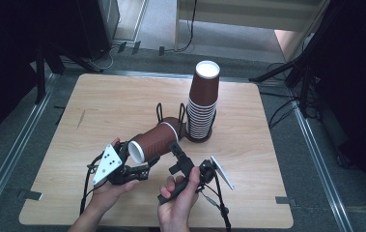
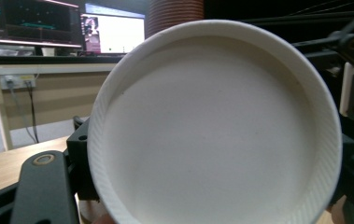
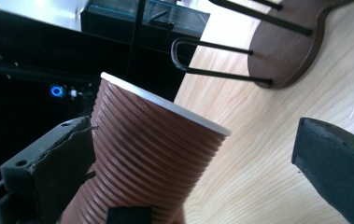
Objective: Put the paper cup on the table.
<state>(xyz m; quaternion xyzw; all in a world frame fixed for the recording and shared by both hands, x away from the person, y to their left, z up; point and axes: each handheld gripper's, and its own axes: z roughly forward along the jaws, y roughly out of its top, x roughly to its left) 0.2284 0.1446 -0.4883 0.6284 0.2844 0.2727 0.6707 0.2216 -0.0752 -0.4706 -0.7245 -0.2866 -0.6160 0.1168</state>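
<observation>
We hold a brown paper cup (image 1: 154, 140) on its side, up above the worktop (image 1: 98, 111). Its white open mouth faces us, and its bottom points toward the wire cup holder (image 1: 171, 118). In the left gripper view the white inside of the cup takes up almost all we can see.

Our left claw (image 1: 139, 162) is nearly shut and pinches the rim of the cup, so this claw is holding it. Our right claw (image 1: 178, 152) is wide. In the right gripper view the ridged side of the cup sits between its two black jaws; one jaw is just beside the cup and the other is well apart from it.

Just behind the cup stands the tall stack of brown cups (image 1: 203, 104) in the holder.

We think the next step is for the right claw to take the cup by its ridged side. To do it well, we should close the right claw slowly around the middle of the cup. Paper cups squash easily, so a soft squeeze is best. The left claw should let go only when the right claw has a good hold.
</observation>
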